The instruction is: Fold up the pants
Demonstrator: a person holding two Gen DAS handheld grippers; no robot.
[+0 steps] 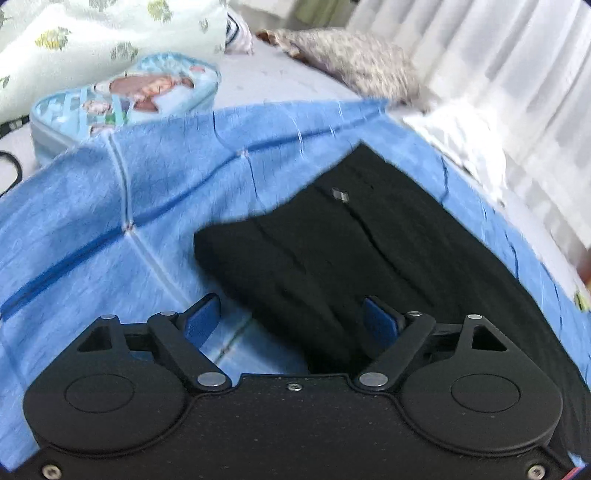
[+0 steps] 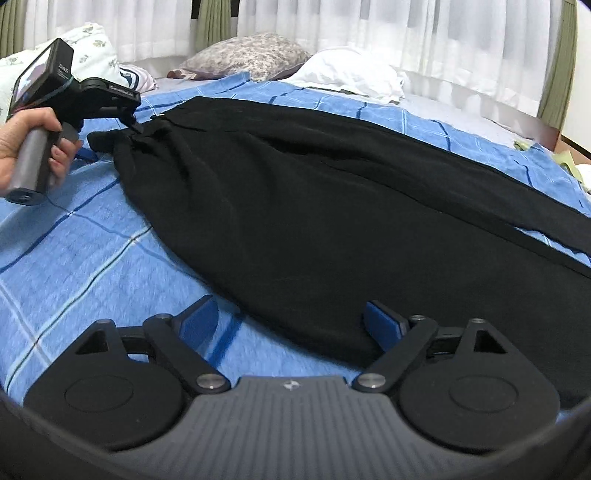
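Black pants (image 2: 314,206) lie spread on a blue checked blanket (image 2: 92,258) on a bed. In the left wrist view the pants (image 1: 369,251) show a small grey tag near the waistband. My left gripper (image 1: 291,317) is open, its jaws straddling the near edge of the pants. In the right wrist view the left gripper (image 2: 122,136) sits at the waist end at the far left, held by a hand. My right gripper (image 2: 291,321) is open, low over the near edge of the pants, with one blue finger (image 2: 384,325) over the black cloth.
A floral pillow (image 2: 251,55) and a white pillow (image 2: 351,74) lie at the bed's far side by white curtains (image 2: 443,33). A light blue picture-printed case (image 1: 122,99) and a flowered quilt (image 1: 92,40) lie beyond the blanket.
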